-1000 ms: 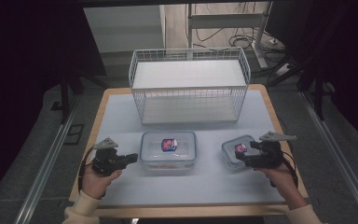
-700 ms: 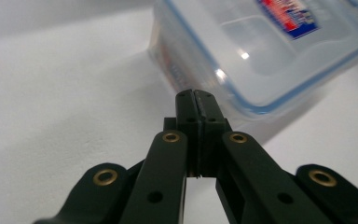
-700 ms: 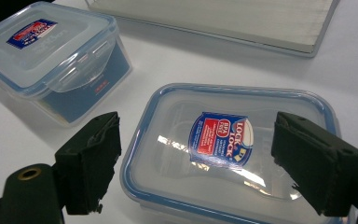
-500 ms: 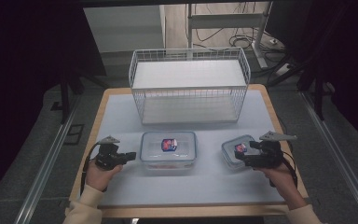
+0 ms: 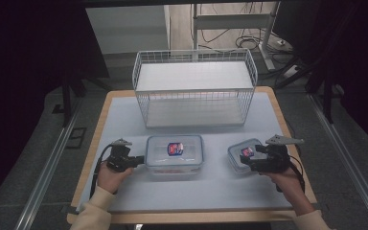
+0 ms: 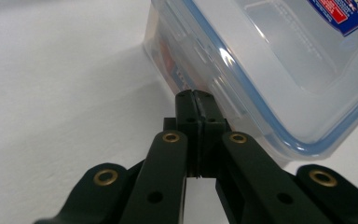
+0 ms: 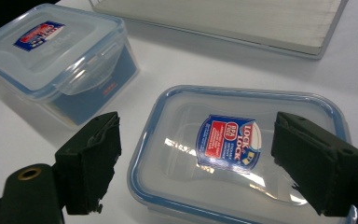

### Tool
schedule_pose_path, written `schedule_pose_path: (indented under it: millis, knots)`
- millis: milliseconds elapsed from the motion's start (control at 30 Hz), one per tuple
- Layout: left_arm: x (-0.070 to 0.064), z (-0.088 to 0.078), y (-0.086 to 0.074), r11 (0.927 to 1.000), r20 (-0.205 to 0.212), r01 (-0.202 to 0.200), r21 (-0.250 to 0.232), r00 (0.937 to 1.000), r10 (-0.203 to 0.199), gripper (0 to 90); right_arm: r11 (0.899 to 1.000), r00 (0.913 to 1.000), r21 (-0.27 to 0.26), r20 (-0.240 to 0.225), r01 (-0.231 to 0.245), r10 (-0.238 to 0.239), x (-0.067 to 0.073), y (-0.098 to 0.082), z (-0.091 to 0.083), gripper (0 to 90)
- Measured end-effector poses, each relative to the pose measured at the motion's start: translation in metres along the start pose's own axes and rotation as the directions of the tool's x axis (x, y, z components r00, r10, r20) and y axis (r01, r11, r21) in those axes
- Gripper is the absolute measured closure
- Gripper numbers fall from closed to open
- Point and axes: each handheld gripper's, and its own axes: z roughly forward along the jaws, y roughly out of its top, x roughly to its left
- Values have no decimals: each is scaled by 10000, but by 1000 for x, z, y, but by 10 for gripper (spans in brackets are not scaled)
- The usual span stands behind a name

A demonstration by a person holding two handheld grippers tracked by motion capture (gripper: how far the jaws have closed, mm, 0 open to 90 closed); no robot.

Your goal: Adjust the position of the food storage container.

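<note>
1. While the left gripper [image 6: 196, 95] keeps its two black jaws pressed tight together with nothing between them, its tip touches the side of the big box [image 6: 279, 70].
2. The right gripper [image 7: 196, 163] has its jaws wide apart, one on each side of the small box [image 7: 242, 149], not pinching it.
3. Both boxes sit on the table [image 5: 124, 120], in front of the wire basket [image 5: 195, 88].
4. It looks like the reaching step. Next, the right jaws likely need to squeeze the small box.
</note>
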Motion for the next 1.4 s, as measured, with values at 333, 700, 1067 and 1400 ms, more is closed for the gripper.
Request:
schedule_pose_path:
  millis: [333, 700, 1067, 1400]
  knots:
    - [-2, 14, 11, 9993, 288, 325, -185, 9991, -319, 900, 9999, 9998, -37, -149, -137, 136, 2, 1, 0, 158]
    - [-4, 16, 12, 9992, 438, 331, -236, 9985, -320, 900, 9997, 9994, -120, -273, -224, 220, 3, 2, 0, 156]
    - [-6, -27, 0, 9907, 369, 431, -1287, 9986, -386, 876, 9990, 9960, -115, -785, -433, 423, 14, 11, 0, 157]
    - [-9, -35, 2, 9839, 582, 937, -1523, 9946, -857, 352, 9993, 9943, -31, -1004, -372, 367, 18, 13, 3, 155]
